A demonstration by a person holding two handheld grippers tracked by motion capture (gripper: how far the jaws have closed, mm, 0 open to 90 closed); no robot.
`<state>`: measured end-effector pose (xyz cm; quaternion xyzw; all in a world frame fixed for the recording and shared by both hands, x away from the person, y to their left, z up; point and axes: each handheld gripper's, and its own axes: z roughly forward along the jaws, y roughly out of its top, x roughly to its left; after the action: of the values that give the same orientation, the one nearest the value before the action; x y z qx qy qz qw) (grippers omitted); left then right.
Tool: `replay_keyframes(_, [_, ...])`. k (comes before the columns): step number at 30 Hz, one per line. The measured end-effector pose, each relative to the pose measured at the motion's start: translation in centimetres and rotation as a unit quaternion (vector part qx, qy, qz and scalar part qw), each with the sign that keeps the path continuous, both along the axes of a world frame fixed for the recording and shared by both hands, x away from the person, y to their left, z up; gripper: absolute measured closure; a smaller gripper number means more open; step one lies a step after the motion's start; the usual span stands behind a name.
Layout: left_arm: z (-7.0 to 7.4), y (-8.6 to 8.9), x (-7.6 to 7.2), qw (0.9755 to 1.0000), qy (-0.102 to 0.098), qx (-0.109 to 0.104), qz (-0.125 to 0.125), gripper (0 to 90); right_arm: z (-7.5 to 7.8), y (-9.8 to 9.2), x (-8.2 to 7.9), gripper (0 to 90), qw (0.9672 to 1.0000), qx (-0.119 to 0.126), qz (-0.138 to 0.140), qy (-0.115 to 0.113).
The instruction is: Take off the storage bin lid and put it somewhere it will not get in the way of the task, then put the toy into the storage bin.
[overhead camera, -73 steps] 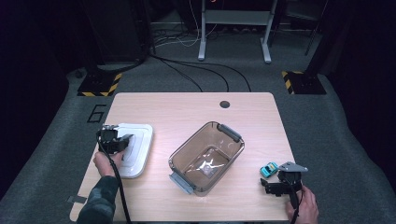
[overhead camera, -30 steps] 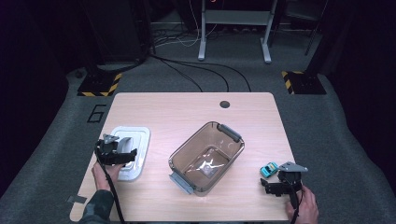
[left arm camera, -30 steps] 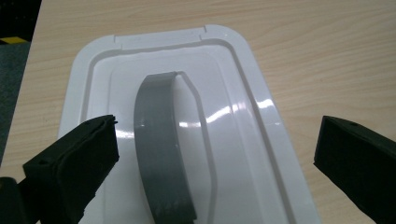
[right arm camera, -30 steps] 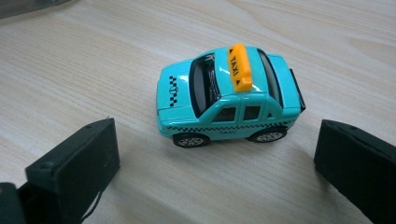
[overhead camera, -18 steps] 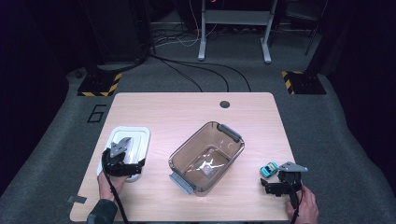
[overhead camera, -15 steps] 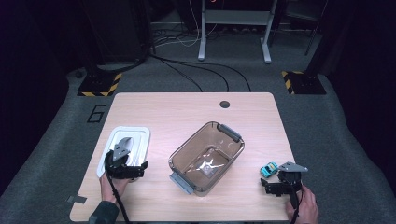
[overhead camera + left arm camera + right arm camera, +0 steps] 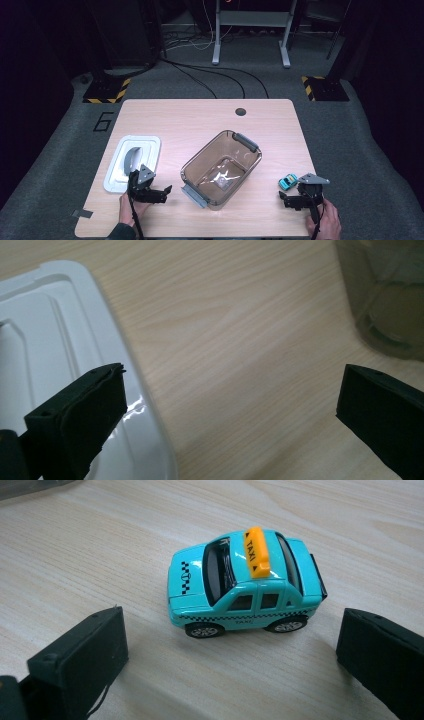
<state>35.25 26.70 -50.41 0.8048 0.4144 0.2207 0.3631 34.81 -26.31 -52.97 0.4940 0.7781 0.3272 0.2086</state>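
Left gripper [image 7: 159, 192] sits low at the near corner of the white lid [image 7: 131, 162], jaws spread wide and holding nothing; in the left gripper view one jaw hangs over the lid's glossy edge [image 7: 75, 365], the other over bare table [image 7: 240, 340] toward the clear container [image 7: 385, 295]. That container [image 7: 222, 167] is the landmark, mid-table. To its right, just off its near corner, stands the turquoise toy taxi [image 7: 287, 181] (orange roof sign, wheels down). Right gripper [image 7: 292, 200] waits just short of the taxi [image 7: 245, 585], jaws wide apart, gripping nothing.
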Motion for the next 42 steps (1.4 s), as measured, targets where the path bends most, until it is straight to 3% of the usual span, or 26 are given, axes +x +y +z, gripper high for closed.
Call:
replay_keyframes(4, [-0.3,-0.5,-0.4,0.9997,-0.007,0.02,-0.016,0.0,0.0,0.0,0.0,0.0,1.0,0.0,0.0,0.0])
replay_keyframes(11, [-1.3,-1.5,-0.9,0.9991,0.005,0.026,-0.033,0.0,0.0,0.0,0.0,0.0,1.0,0.0,0.0,0.0])
replay_keyframes(16, [-2.3,-2.0,-1.1,0.9976,0.011,0.047,-0.049,0.0,0.0,0.0,0.0,0.0,1.0,0.0,0.0,0.0])
replay_keyframes(21, [-2.5,-1.7,-1.2,0.9985,0.012,0.03,-0.045,0.0,0.0,0.0,0.0,0.0,1.0,0.0,0.0,0.0])
replay_keyframes(24, [-2.6,-1.4,-0.7,0.9979,0.036,0.015,-0.052,0.3,0.0,0.0,0.0,0.0,1.0,0.0,0.0,0.001])
replay_keyframes(27, [-2.7,-1.4,-0.6,0.9978,0.042,0.006,-0.051,0.3,0.0,0.0,0.0,0.0,1.0,0.0,0.0,0.001])
replay_keyframes(29, [-2.6,-1.4,-0.6,0.9972,0.044,0.014,-0.058,0.3,0.0,0.0,0.0,0.0,1.0,0.0,0.0,0.001])
replay_keyframes(42, [-2.6,-1.3,-0.5,0.997,0.048,0.008,-0.061,0.9,0.0,0.3,0.1,0.0,1.0,-0.001,-0.002,0.001])
